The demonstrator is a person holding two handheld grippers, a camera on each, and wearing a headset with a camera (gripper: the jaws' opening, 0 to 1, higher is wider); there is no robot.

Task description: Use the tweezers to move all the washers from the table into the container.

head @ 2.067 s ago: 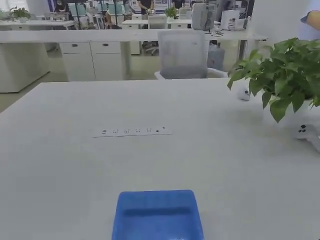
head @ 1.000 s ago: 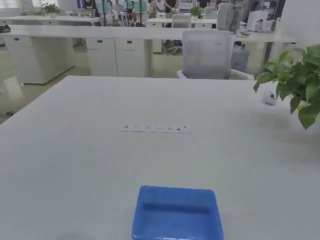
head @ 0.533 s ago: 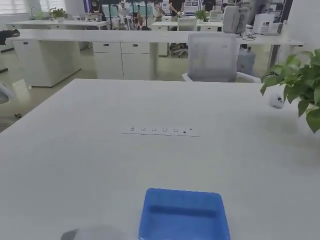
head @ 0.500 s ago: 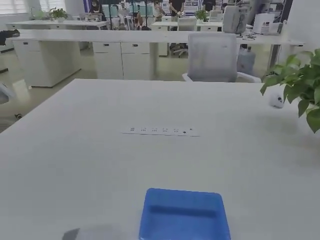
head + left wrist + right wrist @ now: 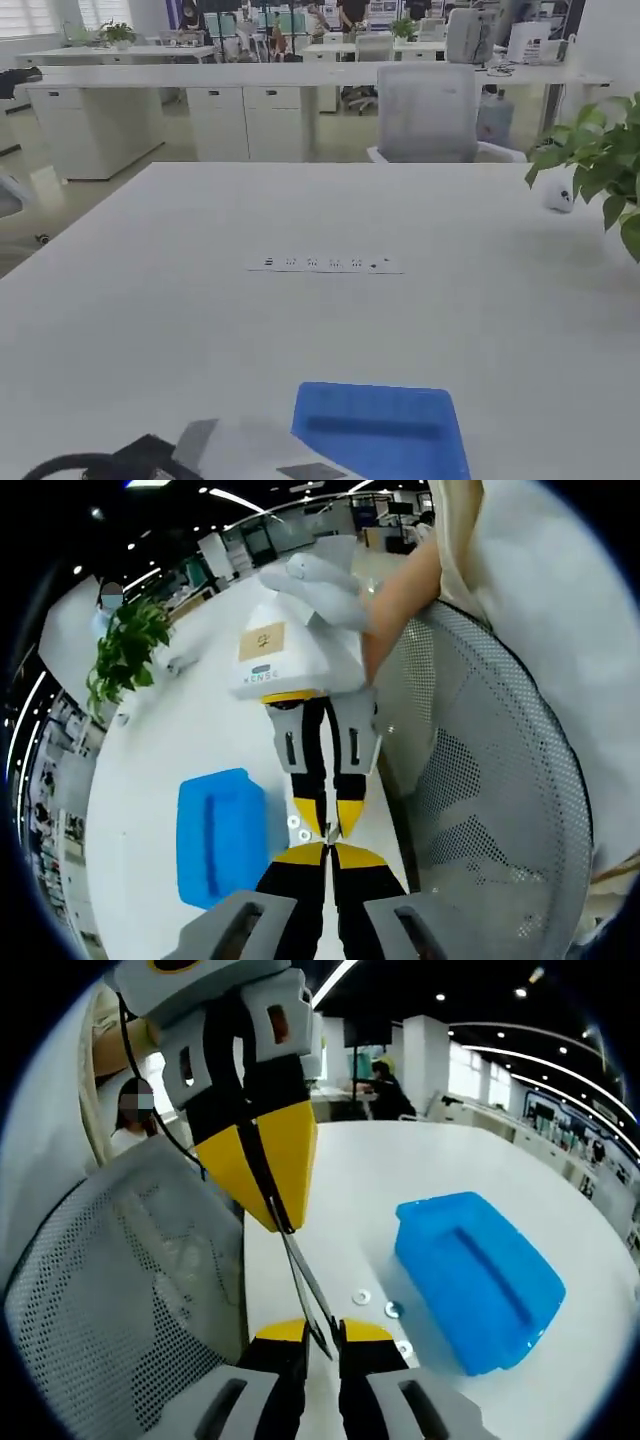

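In the head view the blue container (image 5: 380, 432) sits on the white counter (image 5: 150, 300) at its near edge, a little right of centre. A power strip (image 5: 325, 264) lies farther out near the middle, a plant (image 5: 600, 160) stands at the far right, and a grey chair (image 5: 430, 110) stands beyond the far edge. In the left gripper view the left tongs (image 5: 328, 847) rise with their yellow tips drawn together. They meet, tip to tip, the right tongs (image 5: 330, 827), which come down from a white body held in a hand (image 5: 320, 585). Two washers (image 5: 293, 822) lie on the counter between those tips and the container, near its edge, and a mesh chair (image 5: 500, 810) stands close on the right. In the right gripper view the tweezers (image 5: 300, 1270) run as a thin blade from the closed left tongs above down into the right tongs below, whose yellow tips are pressed in on the tweezers' lower end. Three washers lie on the counter just left of the container, apart from one another.
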